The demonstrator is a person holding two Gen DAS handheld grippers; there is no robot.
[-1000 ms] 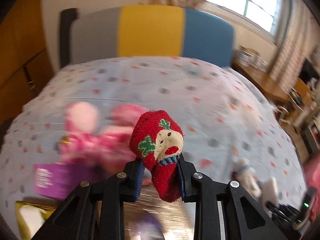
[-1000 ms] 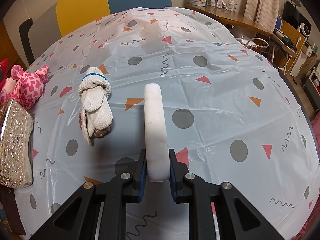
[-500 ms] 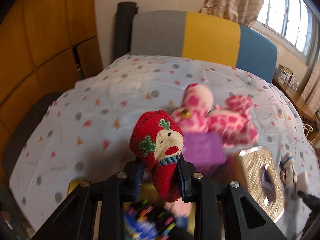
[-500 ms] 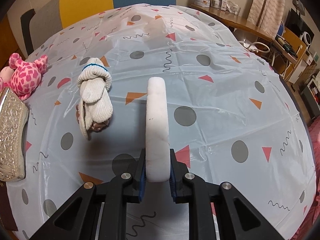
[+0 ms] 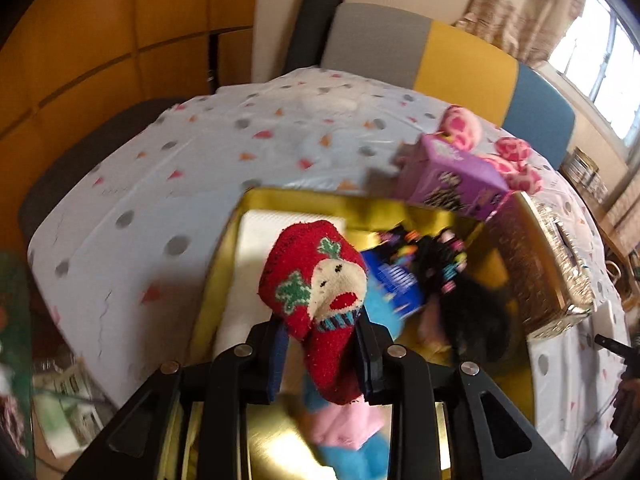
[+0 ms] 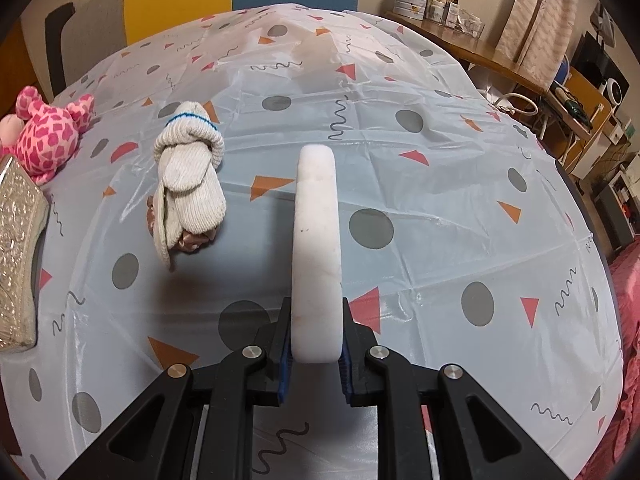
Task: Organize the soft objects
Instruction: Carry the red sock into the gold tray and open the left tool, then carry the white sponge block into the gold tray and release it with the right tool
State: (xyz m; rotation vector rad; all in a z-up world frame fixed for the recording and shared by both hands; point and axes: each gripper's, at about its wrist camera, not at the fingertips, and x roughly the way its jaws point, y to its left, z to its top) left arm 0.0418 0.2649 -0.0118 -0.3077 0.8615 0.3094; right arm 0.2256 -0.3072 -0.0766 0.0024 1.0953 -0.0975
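1. Over the gold box [image 5: 224, 264], the left gripper [image 5: 320, 344] clenches a red sock [image 5: 316, 292]; purple carton [image 5: 452, 180] at two o'clock.
2. Above the patterned tablecloth [image 6: 420, 184], the right gripper [image 6: 314, 350] grasps a white sponge [image 6: 316, 240]; white sock bundle [image 6: 188, 176] at ten o'clock.

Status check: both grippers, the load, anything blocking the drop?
Left gripper shut on red sock, above gold box. Right gripper shut on white sponge, over the tablecloth. Box already crowded; purple carton at far rim.
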